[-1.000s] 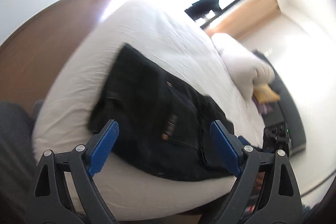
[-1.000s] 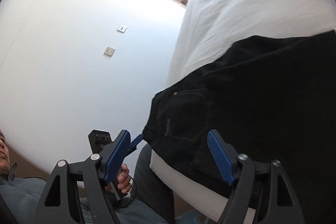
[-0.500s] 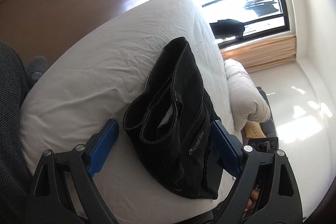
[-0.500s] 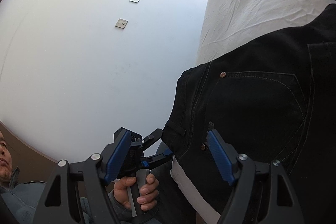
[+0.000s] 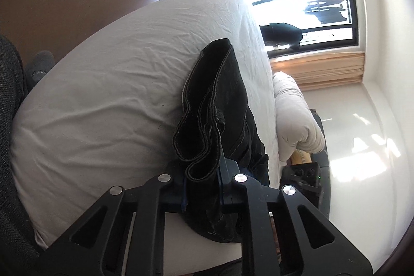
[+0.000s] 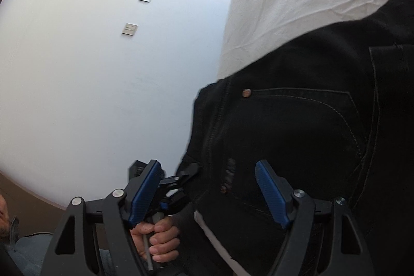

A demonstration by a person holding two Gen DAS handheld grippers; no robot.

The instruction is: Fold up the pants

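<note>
Gripping the near end of the black pants [image 5: 214,105], my left gripper [image 5: 203,188] has just been closing, and its jaws now stand pinched on a bunched stack of dark denim layers, with fabric plainly between them. The garment lies on the white bed [image 5: 103,100], at the near edge, its hems and seams piled in loops just ahead of the left gripper and its far end reaching up the sheet toward the window [image 5: 305,4]. I judge this clamp is placed at the edge because several layers meet there, so one pinch can carry them together.

My right gripper [image 6: 207,190] stands wide apart and holds nothing. The waist end of the pants, with a pocket and a rivet [image 6: 247,93], sits partly between and beyond the blue pads [image 6: 271,193], overhanging the mattress edge; I cannot confirm that either pad touches cloth. I read this as a second hold being lined up on the opposite corner, so both ends can be lifted level.

In the right wrist view, the person's left hand [image 6: 157,237] is wrapped round the other tool's handle, below the mattress edge.

Risk noted: the left pinch may have missed the lowest layer, which is hidden. A white pillow [image 5: 295,118] lies beside the pants and is not involved.
</note>
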